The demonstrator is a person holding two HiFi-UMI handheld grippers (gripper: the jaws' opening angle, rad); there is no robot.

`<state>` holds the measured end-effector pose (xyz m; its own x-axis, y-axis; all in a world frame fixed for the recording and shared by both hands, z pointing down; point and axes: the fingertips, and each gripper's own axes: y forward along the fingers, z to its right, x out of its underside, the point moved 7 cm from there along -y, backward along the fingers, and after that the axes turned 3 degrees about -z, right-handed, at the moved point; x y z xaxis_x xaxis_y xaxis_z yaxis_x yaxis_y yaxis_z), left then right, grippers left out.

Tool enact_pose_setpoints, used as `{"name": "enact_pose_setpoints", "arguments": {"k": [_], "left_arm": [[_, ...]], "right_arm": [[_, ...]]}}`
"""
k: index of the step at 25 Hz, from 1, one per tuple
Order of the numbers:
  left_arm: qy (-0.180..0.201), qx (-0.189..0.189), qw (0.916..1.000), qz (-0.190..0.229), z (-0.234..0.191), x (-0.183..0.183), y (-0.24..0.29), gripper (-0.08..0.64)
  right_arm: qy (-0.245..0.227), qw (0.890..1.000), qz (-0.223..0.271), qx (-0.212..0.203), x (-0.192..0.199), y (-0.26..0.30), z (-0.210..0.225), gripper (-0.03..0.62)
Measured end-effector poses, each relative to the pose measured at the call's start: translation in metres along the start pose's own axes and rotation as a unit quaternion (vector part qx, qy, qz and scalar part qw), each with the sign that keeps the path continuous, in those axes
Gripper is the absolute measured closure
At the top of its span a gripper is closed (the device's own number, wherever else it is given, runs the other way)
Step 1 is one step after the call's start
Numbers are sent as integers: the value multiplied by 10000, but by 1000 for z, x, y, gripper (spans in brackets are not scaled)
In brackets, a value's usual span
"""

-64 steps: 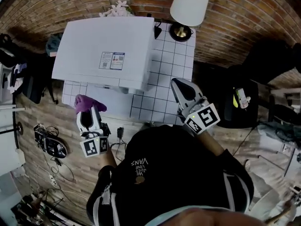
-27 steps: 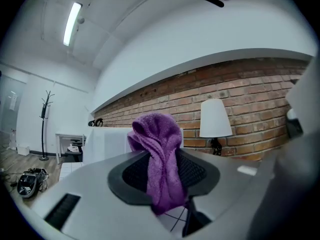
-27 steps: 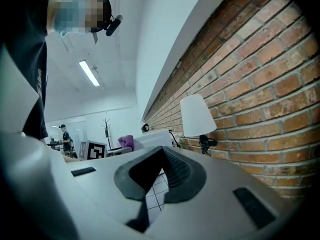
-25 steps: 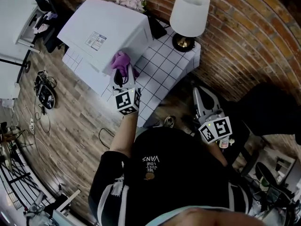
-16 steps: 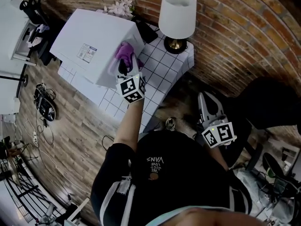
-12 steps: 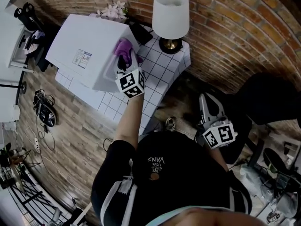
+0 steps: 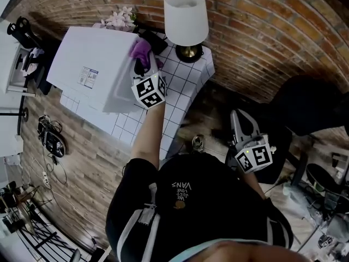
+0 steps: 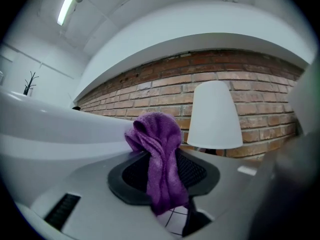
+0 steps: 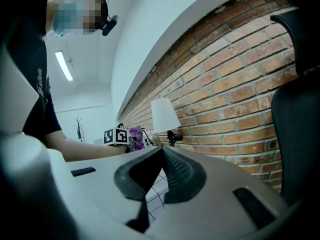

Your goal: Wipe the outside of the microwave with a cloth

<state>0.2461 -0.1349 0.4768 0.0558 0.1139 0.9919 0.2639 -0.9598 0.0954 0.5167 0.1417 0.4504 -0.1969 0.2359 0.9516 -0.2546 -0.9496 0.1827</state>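
- The left gripper (image 8: 162,196) has its jaws pressed onto a purple cloth (image 8: 159,156); the cloth is pinched between the two dark pads (image 8: 125,181), bunches up above them and hangs down past them
- In the head view this gripper is stretched out on a bare forearm (image 7: 148,130), marker cube up, with its tip at the right rear corner of the microwave (image 7: 90,64)
- The cloth sits at that corner, on the upper edge of the white casing; whether it presses on the top or on the right side I cannot tell
- The right gripper (image 9: 161,153) has its jaws brought together at the tips, with nothing between them
- It hangs low at the person's right side, well apart from the microwave, and points toward the brick wall (image 7: 262,31)
- The microwave stands on a small table (image 7: 185,81) with a white top ruled in a dark grid, and takes up most of its left part
- A lamp (image 7: 186,10) with a white shade stands on the table's back right corner, just beside the cloth
- Pale flowers (image 7: 117,19) show behind the microwave, against the wall
- A black chair (image 7: 311,105) stands near the right gripper, on a wood-plank floor (image 7: 82,162)
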Motion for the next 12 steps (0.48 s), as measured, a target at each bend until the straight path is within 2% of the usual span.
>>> {"name": "enact_pose_setpoints", "arguments": {"k": [4,12], "left_arm": [[28,138,9998,133,1,1,-27,417],[-67,-127,9999,3,-24,25,-120,417]], "right_arm": [[-23,9999,-10,-170,0,7,-7,594],[-138,9958,-112,-893,6,30,-32,594]]}}
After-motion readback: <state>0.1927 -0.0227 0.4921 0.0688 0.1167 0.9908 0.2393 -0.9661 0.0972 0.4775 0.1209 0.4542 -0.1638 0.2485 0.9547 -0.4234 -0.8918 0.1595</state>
